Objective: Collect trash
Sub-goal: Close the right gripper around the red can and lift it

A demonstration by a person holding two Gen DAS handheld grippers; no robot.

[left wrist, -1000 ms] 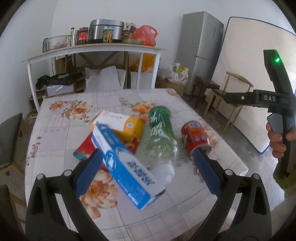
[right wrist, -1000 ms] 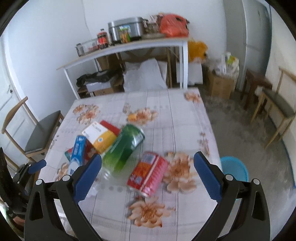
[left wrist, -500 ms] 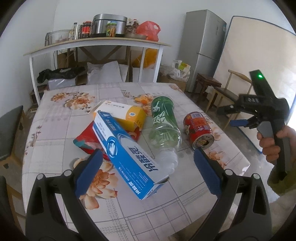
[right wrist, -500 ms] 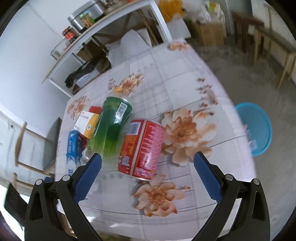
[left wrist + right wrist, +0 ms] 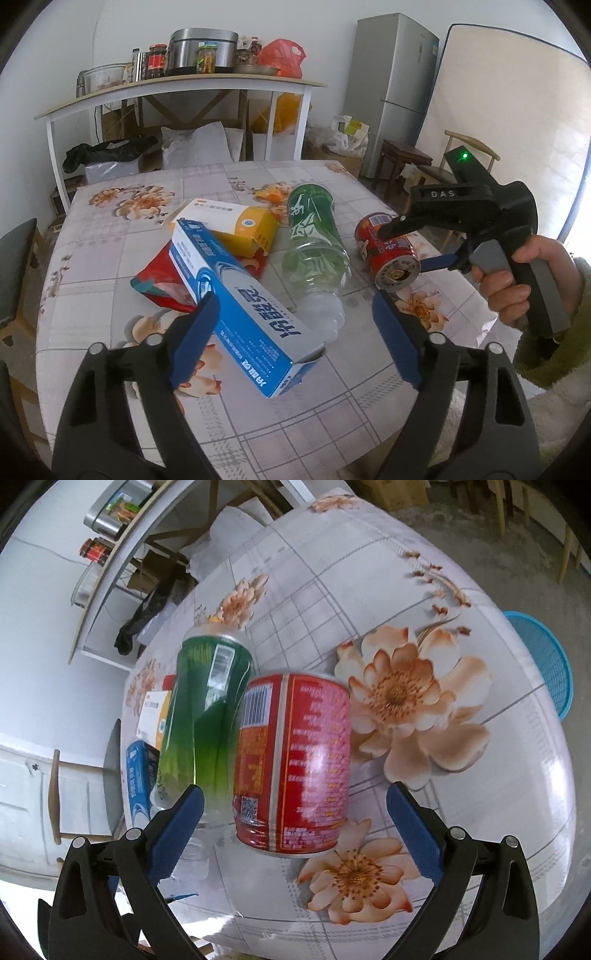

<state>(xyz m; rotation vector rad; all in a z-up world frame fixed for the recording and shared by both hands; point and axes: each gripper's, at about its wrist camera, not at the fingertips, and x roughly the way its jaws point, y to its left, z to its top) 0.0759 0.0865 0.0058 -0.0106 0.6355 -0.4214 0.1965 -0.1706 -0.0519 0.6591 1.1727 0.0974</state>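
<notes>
Now my right gripper (image 5: 293,819), jaws wide apart, hovers over the red can (image 5: 293,760) lying on the bench (image 5: 498,794) beside the green bottle (image 5: 207,716), possibly touching it; my left gripper (image 5: 293,334) is apart too.

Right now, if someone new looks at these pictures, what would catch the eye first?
Probably the red can, lying on its side on the floral table in front of the open right gripper. Beside it lies a green bottle. In the left wrist view, a long blue box points toward the open left gripper.
</notes>
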